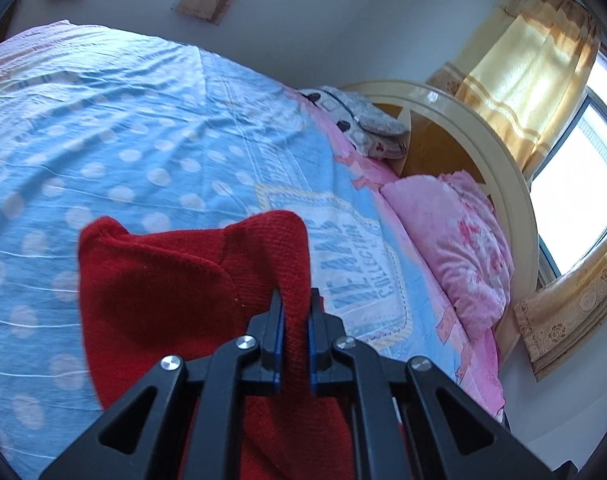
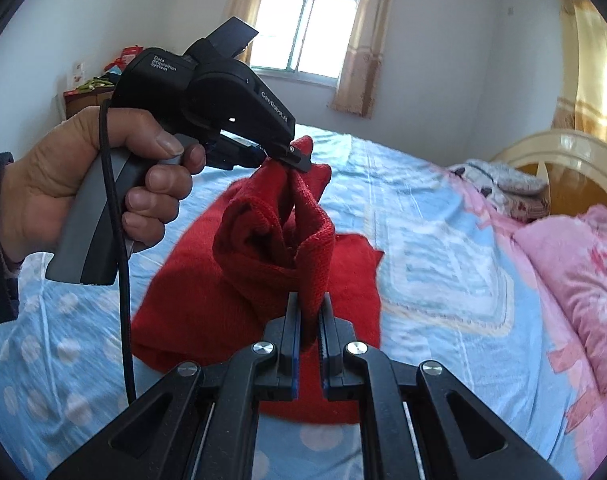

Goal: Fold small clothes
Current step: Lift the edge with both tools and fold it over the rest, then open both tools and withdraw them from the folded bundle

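Garment: red knit piece [image 2: 207, 304], small; you're holding its top edge up off the bed w/ both grippers, lower part lies bunched on the sheet.
Look: ribbed hem, cloth doubled over btwn the two grips, sagging in a pouch; no pattern.
L gripper [image 2: 299, 158]: clamped on one corner of the red knit; your left hand [image 2: 83, 176] wraps the grey handle, black cable hangs down.
R gripper [image 2: 309, 320]: jaws pinched together on the hem's other end.
Bed: blue sheet [image 1: 123, 140] w/ white dots, printed label panel.
Pillow: pink pillow [image 1: 455, 240] by the headboard [image 1: 499, 152], just right of garment.
Containers: can't see any.
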The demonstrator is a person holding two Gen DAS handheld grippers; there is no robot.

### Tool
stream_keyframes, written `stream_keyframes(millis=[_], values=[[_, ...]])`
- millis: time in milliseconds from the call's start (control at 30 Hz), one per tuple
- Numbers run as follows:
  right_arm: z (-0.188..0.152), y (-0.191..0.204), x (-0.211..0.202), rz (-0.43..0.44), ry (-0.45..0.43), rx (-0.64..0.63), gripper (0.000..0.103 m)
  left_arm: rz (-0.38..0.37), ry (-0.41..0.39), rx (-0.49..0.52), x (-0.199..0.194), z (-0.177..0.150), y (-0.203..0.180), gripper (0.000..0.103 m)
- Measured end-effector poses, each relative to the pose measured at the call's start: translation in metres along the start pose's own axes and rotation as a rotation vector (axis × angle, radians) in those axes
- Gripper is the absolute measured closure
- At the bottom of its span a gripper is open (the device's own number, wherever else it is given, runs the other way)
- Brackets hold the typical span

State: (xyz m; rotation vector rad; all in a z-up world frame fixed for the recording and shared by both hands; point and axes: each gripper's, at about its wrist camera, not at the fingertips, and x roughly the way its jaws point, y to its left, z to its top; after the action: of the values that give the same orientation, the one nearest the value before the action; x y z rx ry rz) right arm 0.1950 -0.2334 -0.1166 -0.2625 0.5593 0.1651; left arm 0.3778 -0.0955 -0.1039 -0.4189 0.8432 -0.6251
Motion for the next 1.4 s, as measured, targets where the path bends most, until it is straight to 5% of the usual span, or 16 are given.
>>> stream_keyframes(millis=[333, 700, 767, 900, 1100, 1400], values=[[-0.028, -0.032, 0.013, 0.087, 0.100, 0.141, 0.097, 0.060, 0.066, 0.109, 0.042, -0.016, -0.035, 0.094], [-0.049, -0.048, 0.020, 0.181, 0.189, 0.269, 0.097, 0.122, 0.032, 0.398, 0.043, -0.036, -0.086, 0.090], [-0.050, -0.048, 0.019, 0.184, 0.191, 0.275, 0.097, 0.135, 0.021, 0.442, 0.034, -0.041, -0.090, 0.083], [-0.054, -0.046, 0.019, 0.200, 0.203, 0.296, 0.097, 0.234, -0.040, 0.494, 0.007, -0.057, -0.079, 0.035], [-0.056, -0.049, 0.020, 0.223, 0.219, 0.340, 0.097, 0.349, -0.079, 0.533, -0.029, -0.095, -0.048, 0.029], [-0.065, -0.067, 0.021, 0.286, 0.211, 0.463, 0.096, 0.343, -0.059, 0.454, -0.041, -0.129, -0.012, 0.020]])
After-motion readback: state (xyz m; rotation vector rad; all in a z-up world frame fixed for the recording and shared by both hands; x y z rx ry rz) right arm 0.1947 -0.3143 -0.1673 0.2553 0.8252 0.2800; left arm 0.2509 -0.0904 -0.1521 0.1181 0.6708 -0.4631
